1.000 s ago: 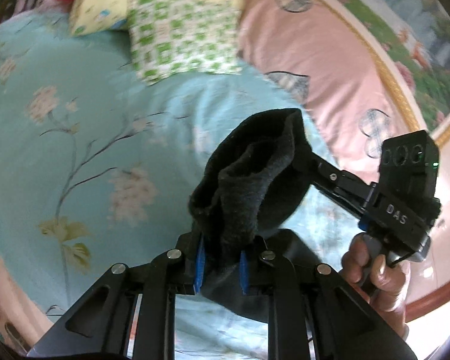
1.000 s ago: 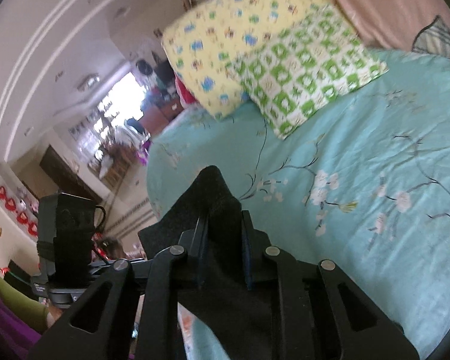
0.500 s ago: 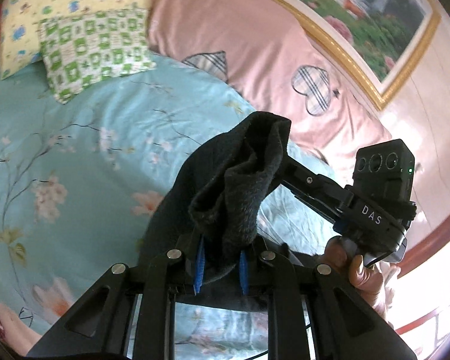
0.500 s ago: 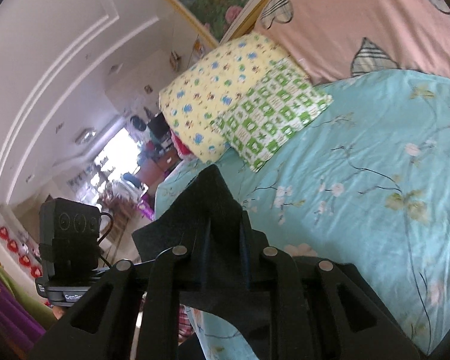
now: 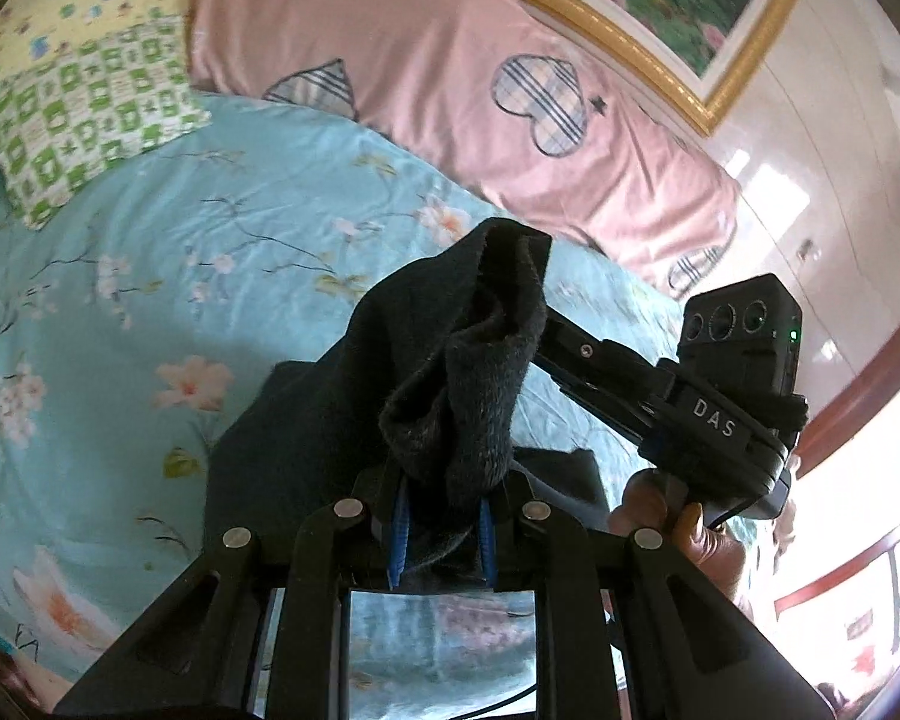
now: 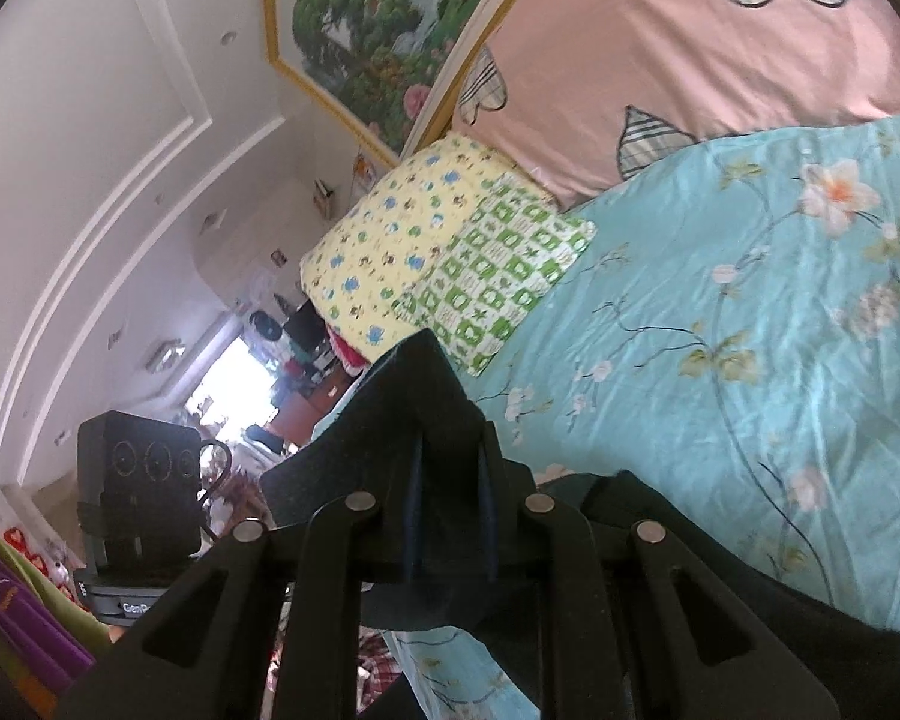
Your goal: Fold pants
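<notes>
The black fleecy pants [image 5: 450, 372] are held up above the bed by both grippers. My left gripper [image 5: 441, 531] is shut on a bunched edge of the pants, which stands up in front of the camera. My right gripper [image 6: 450, 516] is shut on another edge of the pants [image 6: 414, 396]; the rest of the cloth hangs down toward the turquoise floral sheet [image 5: 150, 300]. In the left wrist view the right gripper's body [image 5: 708, 408] reaches in from the right into the cloth. In the right wrist view the left gripper's body [image 6: 138, 480] shows at the lower left.
A green checked pillow [image 5: 90, 114] and a yellow pillow [image 6: 402, 240] lie at the bed's head. A pink quilt with plaid hearts [image 5: 450, 60] lies along the wall under a framed landscape painting [image 6: 378, 30]. The sheet [image 6: 750, 330] spreads beyond the pants.
Both grippers, still shut on the pants, have turned toward the pink quilt and wall. The pillows have slid to the edge of the left view.
</notes>
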`<state>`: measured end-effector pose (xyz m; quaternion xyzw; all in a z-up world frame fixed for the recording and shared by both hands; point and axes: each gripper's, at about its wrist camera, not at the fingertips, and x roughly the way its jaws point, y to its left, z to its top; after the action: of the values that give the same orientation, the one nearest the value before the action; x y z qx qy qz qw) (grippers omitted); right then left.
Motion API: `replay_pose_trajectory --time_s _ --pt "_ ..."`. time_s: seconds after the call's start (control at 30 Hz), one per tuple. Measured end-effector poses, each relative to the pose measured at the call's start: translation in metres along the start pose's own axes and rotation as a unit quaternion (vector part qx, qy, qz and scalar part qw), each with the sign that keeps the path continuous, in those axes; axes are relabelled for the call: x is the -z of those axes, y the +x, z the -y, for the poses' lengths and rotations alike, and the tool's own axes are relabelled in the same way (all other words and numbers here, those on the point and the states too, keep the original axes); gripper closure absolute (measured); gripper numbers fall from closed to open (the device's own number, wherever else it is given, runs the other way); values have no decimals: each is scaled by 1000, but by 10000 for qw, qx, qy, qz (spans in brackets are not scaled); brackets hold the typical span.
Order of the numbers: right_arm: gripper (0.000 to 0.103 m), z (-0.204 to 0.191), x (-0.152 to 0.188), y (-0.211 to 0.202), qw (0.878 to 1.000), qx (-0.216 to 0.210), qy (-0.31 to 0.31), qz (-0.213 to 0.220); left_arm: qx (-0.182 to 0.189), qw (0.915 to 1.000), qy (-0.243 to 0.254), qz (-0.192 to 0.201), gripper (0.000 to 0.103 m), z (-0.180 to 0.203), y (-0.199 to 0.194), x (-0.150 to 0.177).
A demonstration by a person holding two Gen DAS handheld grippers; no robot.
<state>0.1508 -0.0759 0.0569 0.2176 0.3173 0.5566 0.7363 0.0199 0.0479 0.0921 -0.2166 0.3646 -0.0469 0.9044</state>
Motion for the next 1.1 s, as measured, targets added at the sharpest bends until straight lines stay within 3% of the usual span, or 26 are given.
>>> replay_pose_trajectory --time_s 0.5,1.1 --pt "85 48 22 -70 9973 301 463 476 112 9959 702 -556 85 66 52 18" --pt "85 86 51 -106 9918 760 796 652 104 9869 1333 -903 83 97 100 46"
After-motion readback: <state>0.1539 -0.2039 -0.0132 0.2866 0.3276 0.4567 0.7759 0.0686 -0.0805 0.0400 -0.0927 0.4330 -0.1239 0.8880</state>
